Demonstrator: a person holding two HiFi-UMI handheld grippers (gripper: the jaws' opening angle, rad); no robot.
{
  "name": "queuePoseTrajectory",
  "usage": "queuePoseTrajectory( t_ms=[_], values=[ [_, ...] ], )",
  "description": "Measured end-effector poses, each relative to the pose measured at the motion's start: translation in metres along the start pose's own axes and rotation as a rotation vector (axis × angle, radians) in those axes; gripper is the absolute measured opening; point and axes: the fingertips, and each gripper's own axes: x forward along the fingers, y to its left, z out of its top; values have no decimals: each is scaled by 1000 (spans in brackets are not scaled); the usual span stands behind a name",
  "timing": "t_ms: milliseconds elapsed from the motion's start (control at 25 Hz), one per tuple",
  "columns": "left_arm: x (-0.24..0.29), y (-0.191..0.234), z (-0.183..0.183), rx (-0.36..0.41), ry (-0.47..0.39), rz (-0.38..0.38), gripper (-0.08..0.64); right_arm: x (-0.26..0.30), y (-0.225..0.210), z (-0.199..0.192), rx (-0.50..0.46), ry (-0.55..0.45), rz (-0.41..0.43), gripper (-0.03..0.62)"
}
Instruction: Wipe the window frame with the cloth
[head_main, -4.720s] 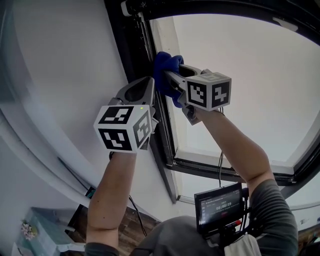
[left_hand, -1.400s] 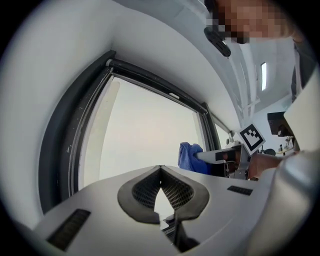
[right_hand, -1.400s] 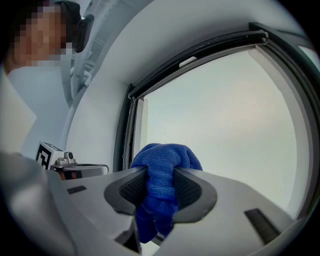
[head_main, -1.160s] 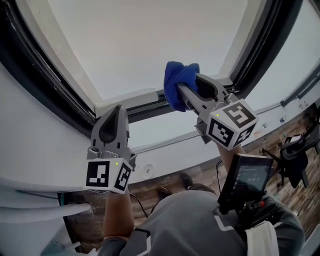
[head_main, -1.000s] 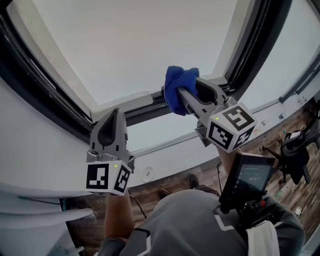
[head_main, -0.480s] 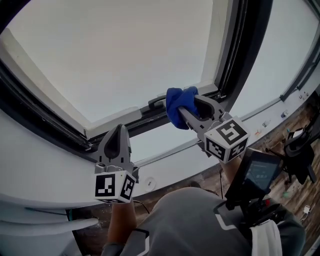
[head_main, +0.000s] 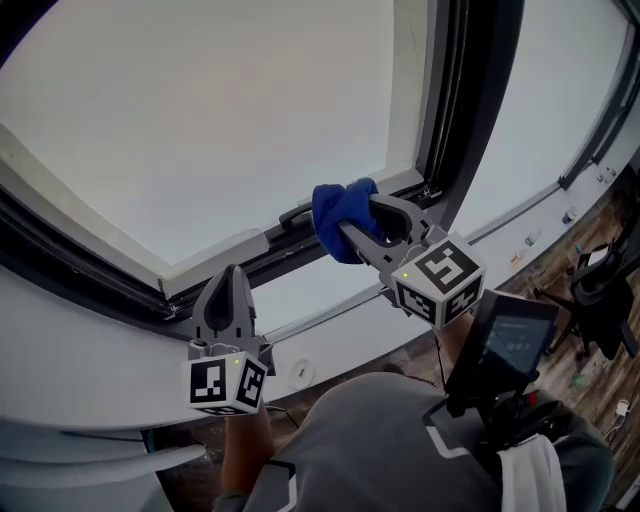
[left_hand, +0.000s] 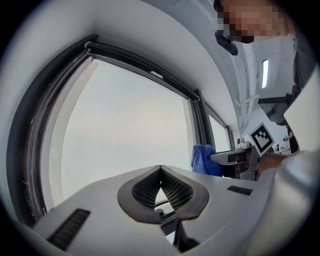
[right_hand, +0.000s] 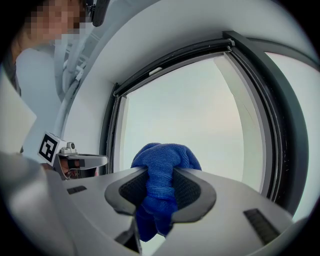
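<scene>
Blue cloth (head_main: 338, 212), bunched and clamped in the right hand-held gripper (head_main: 352, 228), seems pressed to the lower frame (head_main: 240, 262) for wiping; the left hand-held gripper (head_main: 231, 275), closed and empty, hangs aside

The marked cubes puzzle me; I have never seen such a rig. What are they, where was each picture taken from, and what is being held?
There is no robot here. A person holds two hand tools, each ending in a two-jaw gripper. Each tool carries a cube with square markers as part of it. The head view comes from a camera on the person's head and looks over both arms. The other two views come from a camera riding on each gripper, looking along its jaws. The left gripper is shut and empty, its jaws together. The right gripper is shut on a blue cloth, bunched between its jaws and held at the lower part of the dark window frame. Whether the cloth touches the frame I cannot tell.
</scene>
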Motion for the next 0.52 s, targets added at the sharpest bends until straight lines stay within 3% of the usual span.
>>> queuePoseTrajectory(
  t_ms=[520],
  values=[
    [0, 3, -5, -8, 15, 1, 9, 4, -2, -3, -20, 6, -11, 143]
  ],
)
